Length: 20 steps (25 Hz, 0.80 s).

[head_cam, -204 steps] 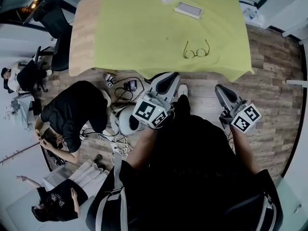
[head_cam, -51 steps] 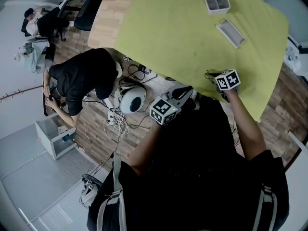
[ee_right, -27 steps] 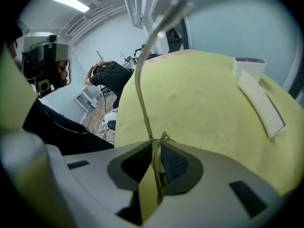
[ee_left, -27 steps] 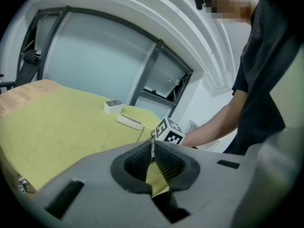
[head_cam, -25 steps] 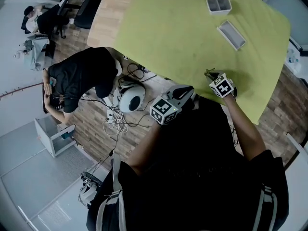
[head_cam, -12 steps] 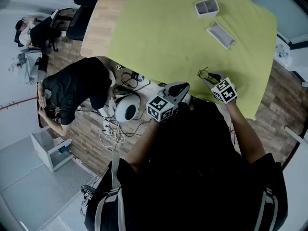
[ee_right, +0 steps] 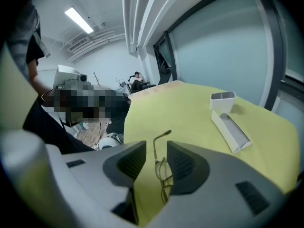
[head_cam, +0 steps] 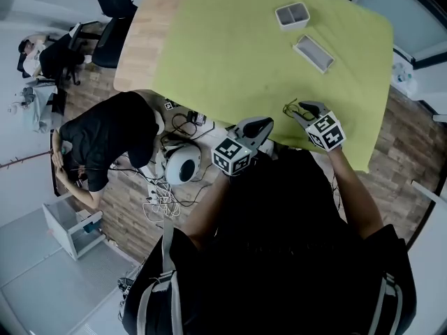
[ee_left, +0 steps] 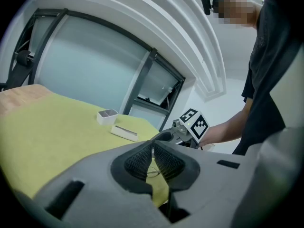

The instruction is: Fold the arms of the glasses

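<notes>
Thin wire-framed glasses lie on the yellow-green cloth near the table's front edge. My right gripper is down at them and open. In the right gripper view the glasses sit in the gap between the two pads of the right gripper, with one arm reaching away across the cloth. I cannot tell whether a pad touches the frame. My left gripper hangs just off the table edge to their left. In its own view the left gripper is shut and holds nothing, and the glasses show just beyond it.
A white two-part tray and a long white open case sit further back on the cloth. A person in black crouches on the floor at the left, beside cables and a round white device.
The right gripper came up from over the floor to the glasses at the table edge and has held there for the last second. The left gripper stayed off the edge. The head view shifted.
</notes>
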{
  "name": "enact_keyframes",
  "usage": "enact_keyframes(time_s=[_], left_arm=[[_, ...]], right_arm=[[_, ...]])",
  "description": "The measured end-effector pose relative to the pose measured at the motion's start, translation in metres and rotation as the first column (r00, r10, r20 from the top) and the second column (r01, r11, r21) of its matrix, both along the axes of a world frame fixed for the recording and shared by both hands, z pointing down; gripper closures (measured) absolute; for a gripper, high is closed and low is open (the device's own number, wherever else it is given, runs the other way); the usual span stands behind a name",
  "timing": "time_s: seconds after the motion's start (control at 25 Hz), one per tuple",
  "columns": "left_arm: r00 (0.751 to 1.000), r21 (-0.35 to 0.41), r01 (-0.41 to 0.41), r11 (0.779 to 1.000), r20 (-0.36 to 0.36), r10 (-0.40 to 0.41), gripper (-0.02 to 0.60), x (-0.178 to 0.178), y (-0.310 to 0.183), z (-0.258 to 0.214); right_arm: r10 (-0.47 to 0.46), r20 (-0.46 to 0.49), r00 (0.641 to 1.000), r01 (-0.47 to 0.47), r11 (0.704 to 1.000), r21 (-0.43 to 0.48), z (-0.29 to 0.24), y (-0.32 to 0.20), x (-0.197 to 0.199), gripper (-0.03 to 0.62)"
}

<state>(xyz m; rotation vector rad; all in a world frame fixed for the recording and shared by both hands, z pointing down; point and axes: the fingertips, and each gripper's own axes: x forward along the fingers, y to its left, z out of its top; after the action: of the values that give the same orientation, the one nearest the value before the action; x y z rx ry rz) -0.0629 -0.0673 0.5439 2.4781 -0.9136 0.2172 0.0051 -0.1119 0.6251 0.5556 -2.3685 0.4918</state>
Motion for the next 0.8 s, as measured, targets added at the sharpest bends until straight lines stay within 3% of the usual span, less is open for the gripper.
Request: enact_keyframes(time_s=[0.6,0.8], left_arm=[[0.999,-0.009,0.053,0.999,-0.002,-0.053,0.551,-0.008,0.005,0.003],[0.998,-0.012,0.065,0.998,-0.004,-0.065,0.551,-0.008,0.005,0.004]], right_arm=[[-0.020,-0.007,1.000,0.020,1.000,0.024,-0.007,-0.023,-0.009,0.482],[-0.029,-0.009,1.000,0.030,0.999,0.030,-0.008,-0.025,-0.008,0.533]])
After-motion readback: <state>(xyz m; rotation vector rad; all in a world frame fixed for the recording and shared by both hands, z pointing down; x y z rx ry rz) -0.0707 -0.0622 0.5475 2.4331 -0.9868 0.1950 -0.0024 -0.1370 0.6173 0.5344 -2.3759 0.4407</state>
